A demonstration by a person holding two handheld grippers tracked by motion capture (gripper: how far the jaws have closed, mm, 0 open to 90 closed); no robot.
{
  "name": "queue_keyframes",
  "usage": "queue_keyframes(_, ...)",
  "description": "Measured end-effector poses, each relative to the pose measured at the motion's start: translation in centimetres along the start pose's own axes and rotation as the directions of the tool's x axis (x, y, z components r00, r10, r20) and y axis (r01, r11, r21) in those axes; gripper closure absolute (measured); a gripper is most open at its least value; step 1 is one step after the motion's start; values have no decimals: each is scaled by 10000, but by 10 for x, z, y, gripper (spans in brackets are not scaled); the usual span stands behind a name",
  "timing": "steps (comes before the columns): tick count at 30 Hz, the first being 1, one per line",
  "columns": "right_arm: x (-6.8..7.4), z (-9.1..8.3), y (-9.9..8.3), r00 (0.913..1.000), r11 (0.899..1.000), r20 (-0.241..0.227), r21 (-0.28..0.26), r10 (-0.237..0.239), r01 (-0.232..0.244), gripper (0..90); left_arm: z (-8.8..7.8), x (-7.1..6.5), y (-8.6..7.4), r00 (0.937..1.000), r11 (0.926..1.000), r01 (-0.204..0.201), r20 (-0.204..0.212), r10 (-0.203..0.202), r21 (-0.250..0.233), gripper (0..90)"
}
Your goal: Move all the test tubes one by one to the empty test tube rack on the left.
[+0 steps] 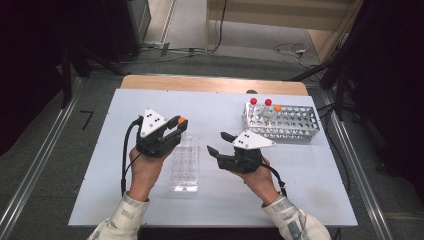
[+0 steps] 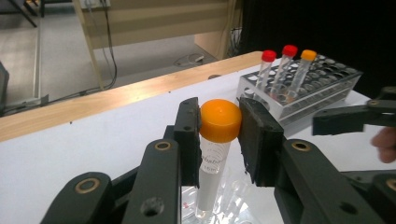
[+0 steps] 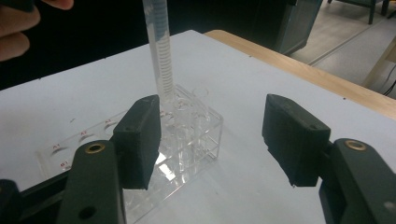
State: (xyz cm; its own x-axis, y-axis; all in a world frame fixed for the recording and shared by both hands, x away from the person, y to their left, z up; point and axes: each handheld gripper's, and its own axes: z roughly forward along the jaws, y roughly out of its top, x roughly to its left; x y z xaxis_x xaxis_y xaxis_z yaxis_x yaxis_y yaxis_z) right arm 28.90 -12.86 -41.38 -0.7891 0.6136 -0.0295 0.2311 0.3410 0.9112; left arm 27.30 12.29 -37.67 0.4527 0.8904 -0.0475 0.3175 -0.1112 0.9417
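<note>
Left gripper (image 2: 219,135) clamps orange-capped tube (image 2: 214,158) by cap, upright, tip just over clear rack (image 1: 184,165) below. My right gripper (image 1: 216,143) gapes empty, beside rack, near.

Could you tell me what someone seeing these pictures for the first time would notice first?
Most striking is the orange-capped tube, clamped at its cap by the left gripper and standing upright over the clear rack at mid-table. Next come the two red-capped tubes and an orange-capped one standing in the metal rack at the far right. The right gripper hovers between the racks, jaws open and holding nothing.
</note>
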Motion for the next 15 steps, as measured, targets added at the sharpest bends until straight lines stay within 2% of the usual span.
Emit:
queue_keyframes(4, -1, 1, -1, 10000, 10000, 26, 19, -6, 6, 359, 6, 2, -4, 9999, 9999, 146, -89, -147, -91, 705)
queue_keyframes(11, -1, 1, -1, 10000, 10000, 73, 39, 15, -15, 359, 10, 5, -5, 9988, 9985, 497, 52, -496, -245, 705)
queue_keyframes(15, -1, 2, -2, 9999, 10000, 124, 64, 8, -9, 359, 16, 5, -10, 9990, 9989, 449, -73, -450, -125, 705)
